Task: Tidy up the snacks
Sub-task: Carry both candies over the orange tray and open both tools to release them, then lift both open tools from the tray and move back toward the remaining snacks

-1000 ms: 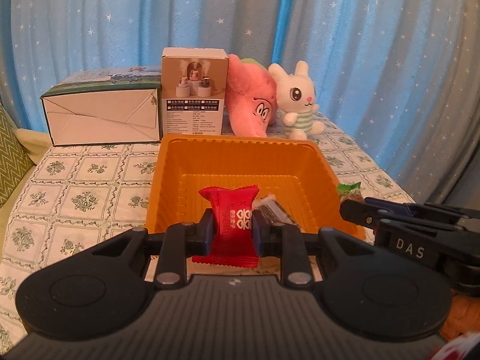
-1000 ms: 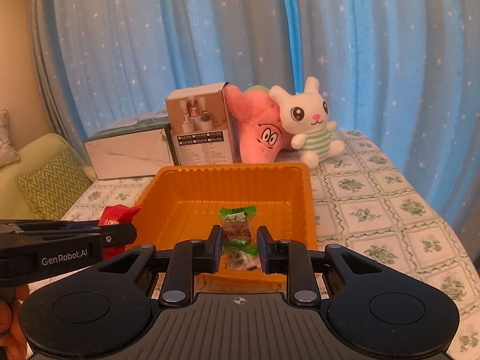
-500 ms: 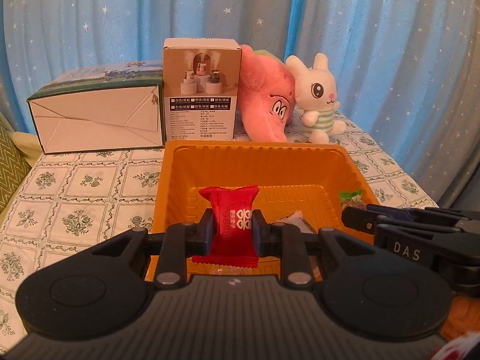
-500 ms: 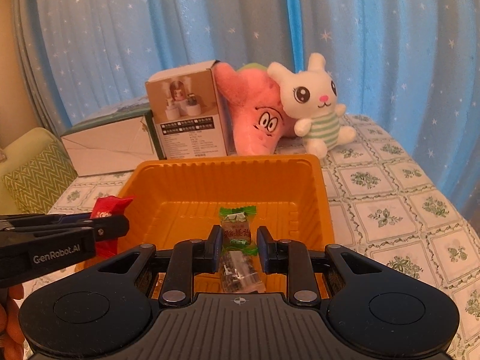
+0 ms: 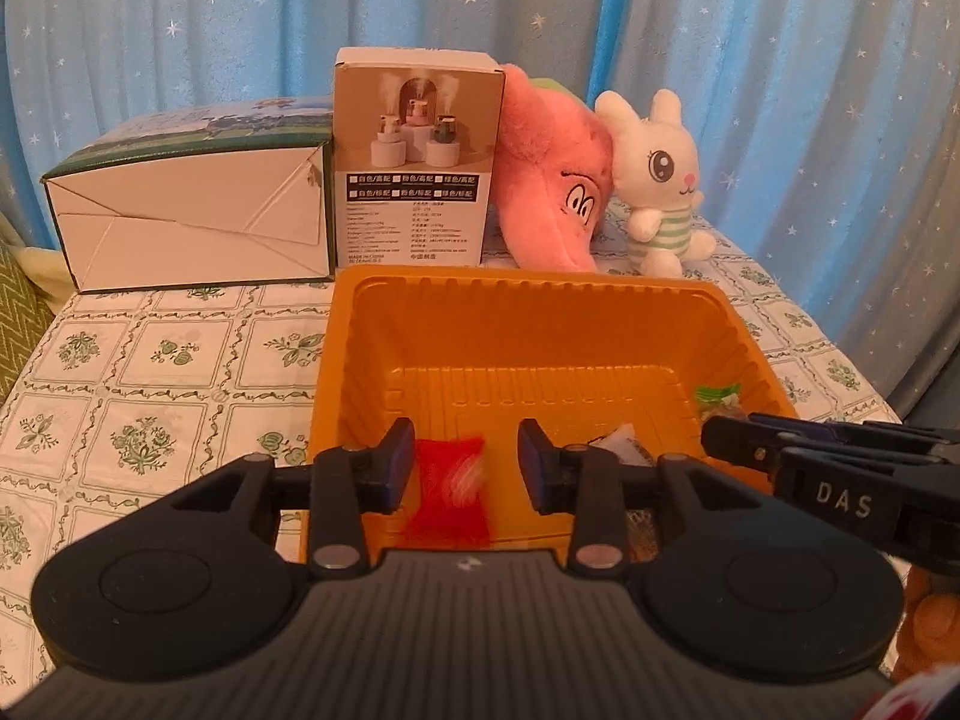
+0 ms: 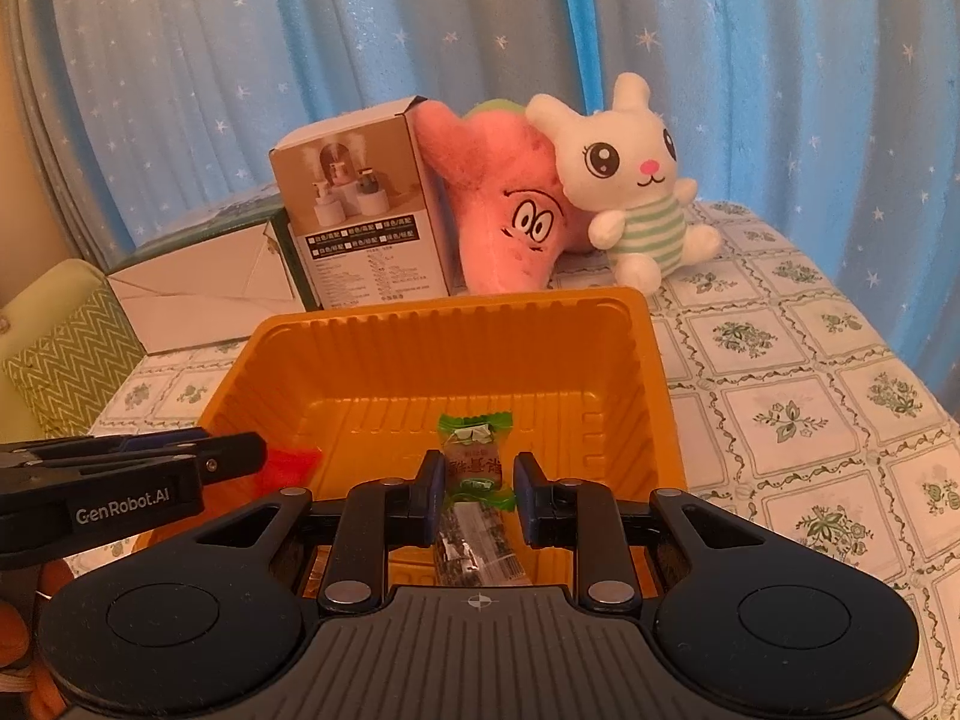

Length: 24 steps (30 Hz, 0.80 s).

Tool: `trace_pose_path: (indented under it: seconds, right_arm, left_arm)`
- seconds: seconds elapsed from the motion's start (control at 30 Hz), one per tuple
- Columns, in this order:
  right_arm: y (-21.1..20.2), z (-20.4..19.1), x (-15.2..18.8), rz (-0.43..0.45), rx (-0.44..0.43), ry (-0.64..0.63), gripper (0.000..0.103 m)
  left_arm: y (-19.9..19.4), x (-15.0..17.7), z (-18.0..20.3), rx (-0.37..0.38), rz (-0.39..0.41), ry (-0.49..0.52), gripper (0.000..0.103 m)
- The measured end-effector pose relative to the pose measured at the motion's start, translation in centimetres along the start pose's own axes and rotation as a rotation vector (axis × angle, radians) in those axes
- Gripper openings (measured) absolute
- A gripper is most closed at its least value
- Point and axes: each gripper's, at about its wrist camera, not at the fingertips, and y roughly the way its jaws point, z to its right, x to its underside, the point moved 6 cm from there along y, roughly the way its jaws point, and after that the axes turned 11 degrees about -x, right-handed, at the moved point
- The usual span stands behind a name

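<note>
We see the red snack packet [image 5: 450,489], blurred, between our left gripper's [image 5: 467,465] opening jaws, clear of both pads, over the orange tray [image 5: 540,312]. Our right gripper [image 6: 478,489] pinches a green-ended candy [image 6: 474,459] above that same tray on the floral tablecloth [image 5: 150,396].
</note>
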Motion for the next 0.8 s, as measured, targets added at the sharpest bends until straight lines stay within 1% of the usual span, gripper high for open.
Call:
trace_pose_path:
  seconds: [0.13, 0.3, 0.47, 0.5, 0.57, 0.6, 0.63, 0.67, 0.7, 0.8]
  right_arm:
    - [0.01, 0.34, 0.00, -0.002, -0.021, 0.036, 0.025]
    - [-0.04, -0.05, -0.05, 0.005, -0.064, 0.061, 0.025]
    - [0.10, -0.14, -0.07, 0.015, -0.085, 0.078, 0.025]
    - [0.12, -0.07, -0.07, 0.020, -0.094, 0.089, 0.025]
    - [0.20, 0.05, -0.12, 0.033, -0.142, 0.123, 0.026]
    - [0.31, 0.09, -0.12, 0.024, -0.166, 0.137, 0.032]
    - [0.33, 0.11, -0.10, 0.023, -0.172, 0.142, 0.041]
    - [0.26, 0.16, -0.11, 0.031, -0.168, 0.142, 0.059]
    - [0.11, 0.25, -0.15, 0.041, -0.157, 0.139, 0.062]
    - [-0.09, 0.63, -0.27, 0.043, -0.123, 0.138, 0.062]
  left_arm:
    - [-0.02, 0.10, -0.48, -0.012, -0.013, -0.017, 0.033]
    - [-0.26, 0.05, -0.42, -0.012, -0.010, -0.016, 0.033]
    - [-0.35, 0.08, -0.35, -0.011, -0.007, -0.019, 0.033]
    - [-0.33, 0.13, -0.36, -0.012, -0.008, -0.017, 0.033]
    - [-0.29, 0.22, -0.42, -0.018, -0.011, -0.018, 0.033]
    - [-0.27, 0.25, -0.47, -0.020, -0.012, -0.017, 0.033]
    - [-0.26, 0.26, -0.51, -0.026, -0.012, -0.017, 0.033]
    - [-0.26, 0.29, -0.55, -0.029, -0.012, -0.016, 0.033]
    - [-0.27, 0.33, -0.58, -0.031, -0.013, -0.015, 0.033]
    - [-0.31, 0.46, -0.54, -0.032, -0.013, -0.008, 0.033]
